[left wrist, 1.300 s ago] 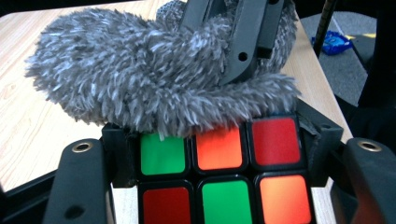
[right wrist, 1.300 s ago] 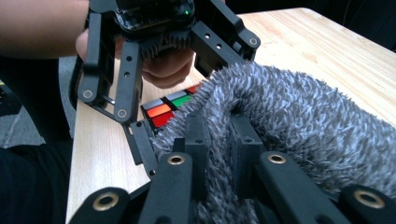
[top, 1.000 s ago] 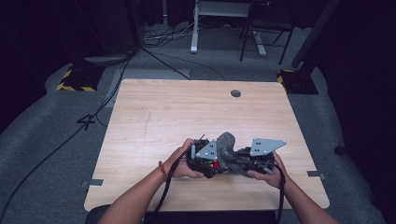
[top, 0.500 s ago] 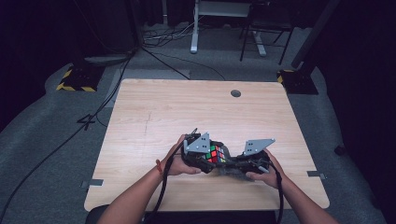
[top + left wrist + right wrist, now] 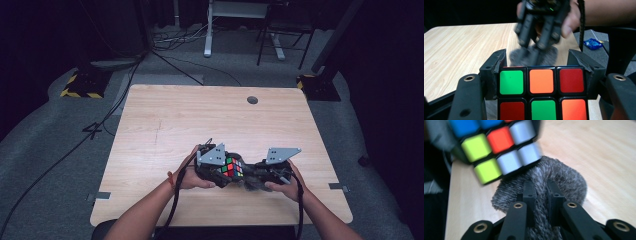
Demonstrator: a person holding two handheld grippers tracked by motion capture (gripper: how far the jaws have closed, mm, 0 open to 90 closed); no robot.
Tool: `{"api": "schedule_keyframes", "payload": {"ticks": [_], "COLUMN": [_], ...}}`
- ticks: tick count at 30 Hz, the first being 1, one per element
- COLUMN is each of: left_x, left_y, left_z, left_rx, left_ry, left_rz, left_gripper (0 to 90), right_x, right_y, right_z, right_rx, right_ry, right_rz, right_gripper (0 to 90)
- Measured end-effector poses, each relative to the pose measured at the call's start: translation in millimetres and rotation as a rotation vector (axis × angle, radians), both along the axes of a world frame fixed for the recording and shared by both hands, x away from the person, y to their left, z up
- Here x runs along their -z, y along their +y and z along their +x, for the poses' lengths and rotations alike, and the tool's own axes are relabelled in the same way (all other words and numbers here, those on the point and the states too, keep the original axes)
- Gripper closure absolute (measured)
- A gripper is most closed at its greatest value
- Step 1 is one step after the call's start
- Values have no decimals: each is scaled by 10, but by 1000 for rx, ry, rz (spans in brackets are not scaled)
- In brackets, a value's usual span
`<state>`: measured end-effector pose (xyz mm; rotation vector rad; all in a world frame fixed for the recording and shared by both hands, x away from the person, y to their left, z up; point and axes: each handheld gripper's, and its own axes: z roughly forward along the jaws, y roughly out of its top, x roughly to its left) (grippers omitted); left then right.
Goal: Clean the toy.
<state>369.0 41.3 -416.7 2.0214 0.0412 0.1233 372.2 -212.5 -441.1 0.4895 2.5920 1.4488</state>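
Left tongs (image 5: 220,172) are clamped on a scrambled colour cube (image 5: 232,167), held above the near edge of the wooden surface (image 5: 165,125). Right tongs (image 5: 252,177), nearly shut, pinch a grey fuzzy cloth (image 5: 564,182) touching the cube's underside.

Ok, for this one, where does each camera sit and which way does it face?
High view: above the near table edge, looking forward and down; both forearms enter from below.
Left gripper view: rides the left gripper, facing the multicoloured puzzle cube clamped in its jaws.
Right gripper view: rides the right gripper, pinching a grey fuzzy cloth.
All share the cube and the light wooden table.
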Motion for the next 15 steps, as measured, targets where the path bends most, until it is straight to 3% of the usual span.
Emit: {"api": "schedule_keyframes", "payload": {"ticks": [1, 4, 10, 13, 15], "left_x": [1, 5, 4, 7, 8], "left_y": [-9, 3, 68, 84, 81], "left_z": [-6, 8, 70, 84, 85], "left_rx": [2, -13, -46, -55, -45], "left_ry": [-4, -7, -3, 2, 12], "left_rz": [3, 4, 0, -1, 2], "left_gripper": [342, 342, 342, 342, 342], "right_x": [-20, -28, -19, -15, -15], "right_y": [-48, -50, 56, 81, 84], "right_z": [16, 0, -102, -125, -126], "right_rx": [28, 5, -148, -187, -179], "right_ry": [-1, 6, 6, 6, 6], "right_rz": [33, 39, -11, -35, -35], "right_gripper": [806, 806, 805, 805, 805]}}
